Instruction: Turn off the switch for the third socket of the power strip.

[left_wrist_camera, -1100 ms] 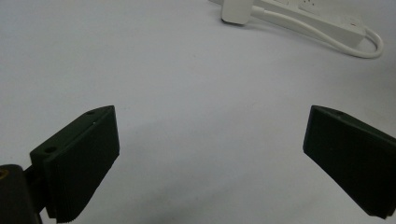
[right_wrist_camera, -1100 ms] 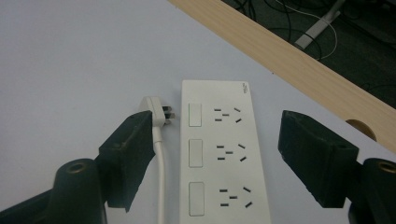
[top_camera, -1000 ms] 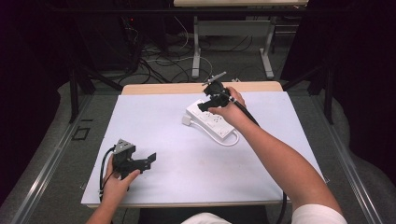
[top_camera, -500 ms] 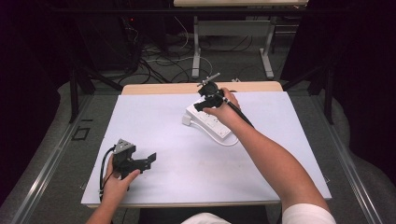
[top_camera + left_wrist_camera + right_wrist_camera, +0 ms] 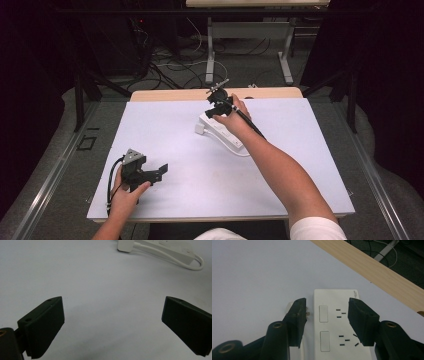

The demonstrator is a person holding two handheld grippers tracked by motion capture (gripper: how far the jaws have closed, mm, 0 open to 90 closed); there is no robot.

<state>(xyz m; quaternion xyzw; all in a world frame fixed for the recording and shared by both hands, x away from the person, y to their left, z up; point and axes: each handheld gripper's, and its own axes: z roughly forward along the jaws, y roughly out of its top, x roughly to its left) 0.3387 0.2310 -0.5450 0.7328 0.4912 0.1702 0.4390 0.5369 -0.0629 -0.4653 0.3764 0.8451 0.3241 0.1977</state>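
The right tool (image 5: 216, 111) hangs over the far end of the power strip (image 5: 222, 131), just above centre in the high view. In the right gripper view its jaws stand apart on either side of the strip (image 5: 337, 327), gripping nothing: one jaw is over the sockets at right, the other over the plug (image 5: 290, 307) lying just beside the strip's left edge. The left tool (image 5: 161, 171) rests released at the lower left of the high view, well apart from the strip, jaws wide and empty in its own view, where the plug (image 5: 125, 245) and cord (image 5: 172, 260) sit at the top edge.

Risks, as I judge them: closing here could catch the plug together with the strip's edge, or one jaw could ride onto the strip's top face and slip off. The strip is light, so a skewed grip could swing it across the surface (image 5: 165, 130), the cord dragging along.

The strip lies flat, sockets up. Its long axis runs diagonally in the high view, from upper left to lower right, with the cord looping out at the lower-right end.
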